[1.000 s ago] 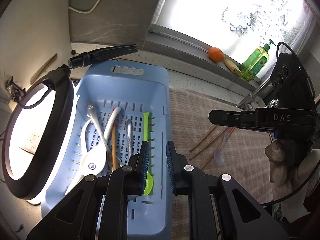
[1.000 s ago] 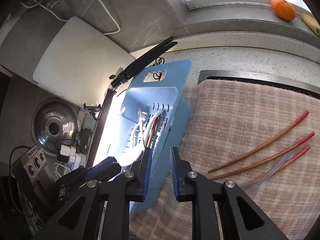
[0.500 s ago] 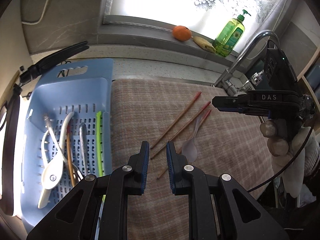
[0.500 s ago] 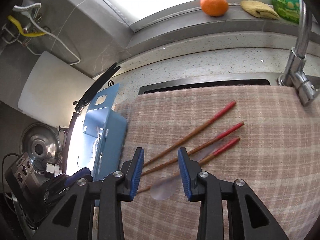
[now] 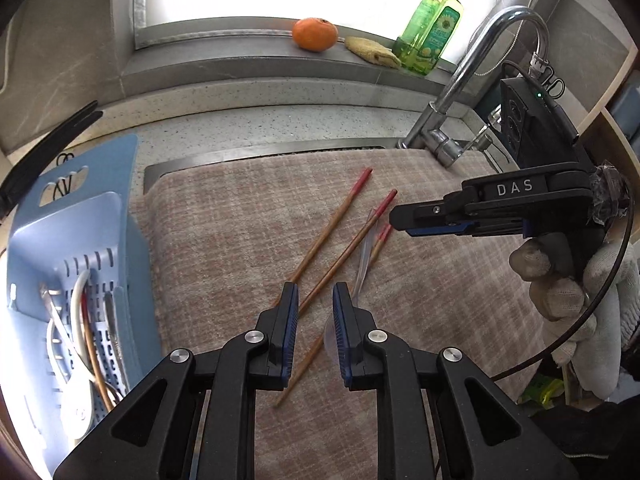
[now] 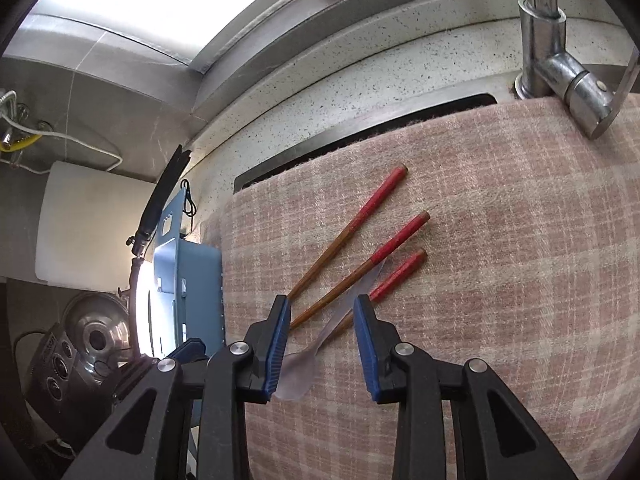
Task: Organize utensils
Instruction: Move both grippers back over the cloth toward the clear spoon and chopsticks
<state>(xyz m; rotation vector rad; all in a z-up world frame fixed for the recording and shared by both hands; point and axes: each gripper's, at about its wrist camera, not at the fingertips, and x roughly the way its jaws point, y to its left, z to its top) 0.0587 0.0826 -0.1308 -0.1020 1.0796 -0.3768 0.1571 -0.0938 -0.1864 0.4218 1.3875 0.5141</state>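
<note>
Both grippers swung off the blue basket point(image 5: 76, 248) to the chopsticks point(image 6: 352, 228) + clear spoon point(image 6: 316, 354) on the mat right of it. Left gripper point(image 5: 315, 308) jaws narrow, empty; right gripper point(image 6: 320, 324) closing, nothing pinched yet. Next pick starting.

Pink-and-cream plaid cloth point(image 6: 500, 240) under brown wooden chopsticks with red ends point(image 6: 362, 216).
Pale blue slotted plastic basket point(image 5: 76, 240) at left; orange fruit point(image 5: 315, 34), yellow-green soap bottle with green pump point(image 5: 430, 30) on grey sill; clear translucent plastic spoon point(image 6: 316, 350); black grippers, blue pads point(image 6: 280, 340).
</note>
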